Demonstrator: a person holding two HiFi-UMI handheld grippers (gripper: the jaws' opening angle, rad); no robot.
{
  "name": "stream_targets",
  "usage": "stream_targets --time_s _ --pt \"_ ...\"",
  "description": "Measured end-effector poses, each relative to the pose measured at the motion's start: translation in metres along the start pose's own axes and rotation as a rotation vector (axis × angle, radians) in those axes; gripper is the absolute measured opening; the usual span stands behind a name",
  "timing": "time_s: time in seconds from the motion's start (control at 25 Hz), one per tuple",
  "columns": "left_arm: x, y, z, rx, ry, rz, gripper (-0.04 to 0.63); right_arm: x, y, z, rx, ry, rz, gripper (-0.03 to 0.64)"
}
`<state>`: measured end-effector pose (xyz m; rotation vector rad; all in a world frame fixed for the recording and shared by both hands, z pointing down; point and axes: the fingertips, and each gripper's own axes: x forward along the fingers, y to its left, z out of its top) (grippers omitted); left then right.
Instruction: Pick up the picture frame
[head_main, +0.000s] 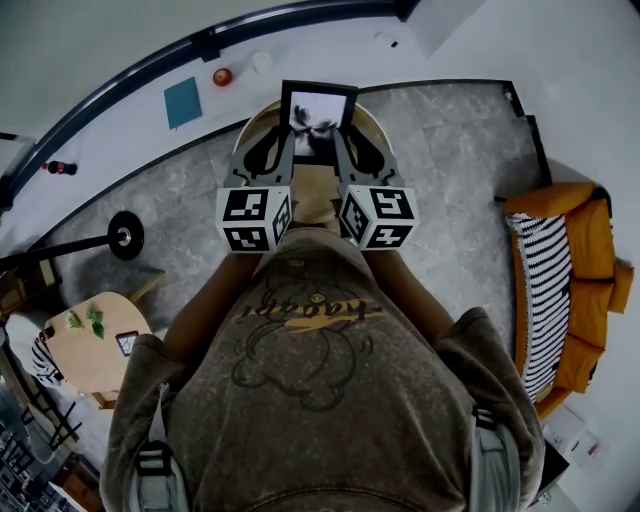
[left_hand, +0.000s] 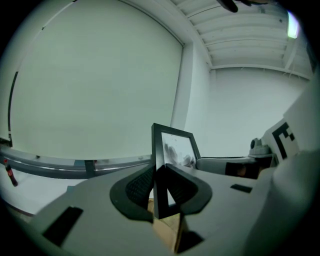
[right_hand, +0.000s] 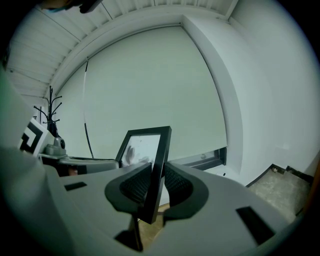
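Between the ribbed pads of the L gripper (left_hand: 160, 186) sits the left side rail of the picture frame (left_hand: 175, 150). Jaws are closed part-way, both pads pressed on the black rail, firm hold. R gripper (right_hand: 156, 186) is in the same condition on the frame's right side rail: jaws narrowed onto it, pads in contact on both faces. Head view agrees: L gripper (head_main: 277, 150) and R gripper (head_main: 345, 150) run side by side, one each side of the frame (head_main: 318, 112), both pointing away from the person.

Frame: black border, pale print w/ dark smudged motif. It stands near upright, top leaning slightly back, over the far half of the round table (head_main: 258, 118). Light wood of the table top shows just below the frame's lower corners in both gripper views. Cannot tell whether the lower edge touches the top or is clear of it.

Surroundings, ref. round table:
- Person's shirt (head_main: 300, 350), grey-brown, on near side; arms reach over the table.
- Teal square (head_main: 182, 102) and red round item (head_main: 222, 76) beyond the table, far left, on pale strip by the wall.
- Black disc base (head_main: 125, 235) w/ pole, left of the table.
- Second small wood table (head_main: 95, 350) w/ green leaves on it, near left, well apart.
- Orange sofa (head_main: 575, 290) w/ striped cushion (head_main: 535, 300), right of the table, well apart.
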<state>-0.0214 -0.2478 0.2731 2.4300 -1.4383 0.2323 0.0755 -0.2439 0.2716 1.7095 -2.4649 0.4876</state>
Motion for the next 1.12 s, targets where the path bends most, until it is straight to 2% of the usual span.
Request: stream_targets --time_s 1.12 --pt "0.003 -0.008 -0.012 -0.004 0.027 -0.016 0.086 -0.005 -0.008 -0.012 0.023 0.019 -0.017 0.092"
